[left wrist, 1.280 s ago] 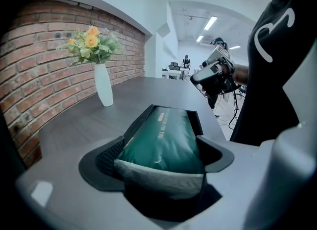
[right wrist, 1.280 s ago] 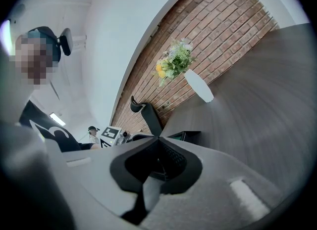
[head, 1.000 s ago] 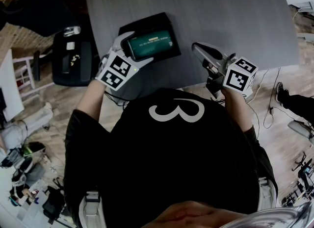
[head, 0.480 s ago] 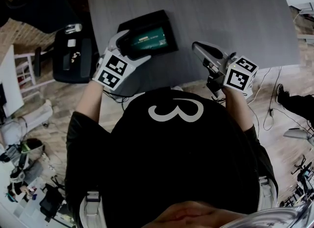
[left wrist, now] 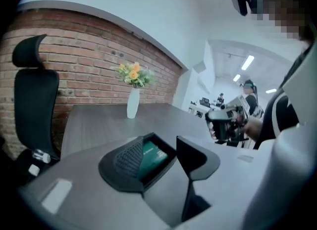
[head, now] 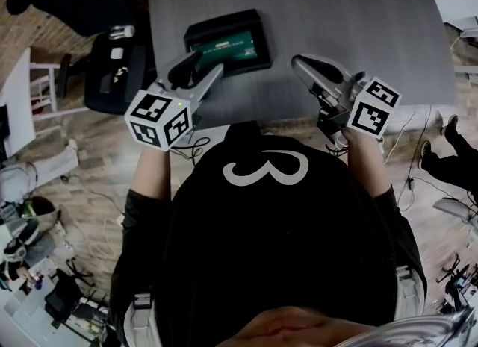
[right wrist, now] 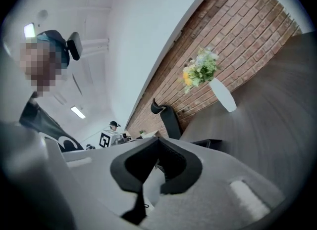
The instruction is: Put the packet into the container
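A green packet (head: 230, 44) lies flat inside the black container (head: 196, 33) on the grey table. My left gripper (head: 205, 63) hovers just short of the container's near edge, apart from it. Its jaws have just been closing and stand open with nothing between them. In the left gripper view the packet (left wrist: 153, 157) shows through the gap of the left gripper (left wrist: 166, 149), inside the container (left wrist: 157, 138). My right gripper (head: 305, 68) hangs over the table's near edge to the right, well away from the container. In the right gripper view the right gripper (right wrist: 158, 147) holds nothing, its pads meeting.
A white vase with flowers (left wrist: 132, 103) stands at the table's far end by a brick wall. A black office chair (head: 112, 77) sits left of the table (head: 351, 24). Cables trail on the wooden floor below the table's near edge (head: 284, 123).
My left gripper has drawn back from the container towards the person, risen and rolled, its jaws narrower. The packet stays in the container. The right gripper has risen a little.
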### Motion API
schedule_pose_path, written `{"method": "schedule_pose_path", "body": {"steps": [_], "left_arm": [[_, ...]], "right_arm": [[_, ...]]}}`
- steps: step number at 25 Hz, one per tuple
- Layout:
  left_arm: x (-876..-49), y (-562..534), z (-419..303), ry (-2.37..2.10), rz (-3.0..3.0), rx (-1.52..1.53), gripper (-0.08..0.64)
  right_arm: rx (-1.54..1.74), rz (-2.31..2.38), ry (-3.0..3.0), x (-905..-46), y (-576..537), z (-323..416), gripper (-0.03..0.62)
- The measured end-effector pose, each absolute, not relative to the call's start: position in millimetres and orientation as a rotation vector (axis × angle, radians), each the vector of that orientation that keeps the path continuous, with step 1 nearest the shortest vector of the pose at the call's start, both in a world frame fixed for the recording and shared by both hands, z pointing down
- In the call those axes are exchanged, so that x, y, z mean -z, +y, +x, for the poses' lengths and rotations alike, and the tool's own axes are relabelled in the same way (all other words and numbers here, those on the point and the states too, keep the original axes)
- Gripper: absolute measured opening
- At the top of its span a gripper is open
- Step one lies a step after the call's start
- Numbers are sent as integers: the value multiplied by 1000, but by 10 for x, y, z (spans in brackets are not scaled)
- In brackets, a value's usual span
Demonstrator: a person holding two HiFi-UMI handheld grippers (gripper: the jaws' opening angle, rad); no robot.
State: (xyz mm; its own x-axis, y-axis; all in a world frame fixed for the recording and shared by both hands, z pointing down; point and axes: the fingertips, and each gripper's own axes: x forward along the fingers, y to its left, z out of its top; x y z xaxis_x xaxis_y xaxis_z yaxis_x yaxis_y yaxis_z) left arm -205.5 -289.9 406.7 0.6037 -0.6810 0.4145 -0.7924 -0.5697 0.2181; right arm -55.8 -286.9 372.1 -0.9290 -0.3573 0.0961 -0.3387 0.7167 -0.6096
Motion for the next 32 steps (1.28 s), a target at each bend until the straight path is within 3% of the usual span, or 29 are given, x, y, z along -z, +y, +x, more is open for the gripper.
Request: {"method": "schedule_pose_path", "body": {"steps": [3,5,11,32], "left_arm": [[-3727,-2674,-1882,-1179,2434,-215,176],[-3527,-2449,-1685,-1145,2430,-119,100],[-3227,-2017,-1380,-1121,2454,28,5],[-3108,-1655,-1092,-1236,2548,-29,11]], "right_arm": [[932,-503,2922,-3479,-2698,-589,0],[877,-443,2939,-3351,-2508,-566,0],[712,-365,3023,-3239,-2152,-625,0],[606,-365,3109,-3200,-1825,-545,0]]}}
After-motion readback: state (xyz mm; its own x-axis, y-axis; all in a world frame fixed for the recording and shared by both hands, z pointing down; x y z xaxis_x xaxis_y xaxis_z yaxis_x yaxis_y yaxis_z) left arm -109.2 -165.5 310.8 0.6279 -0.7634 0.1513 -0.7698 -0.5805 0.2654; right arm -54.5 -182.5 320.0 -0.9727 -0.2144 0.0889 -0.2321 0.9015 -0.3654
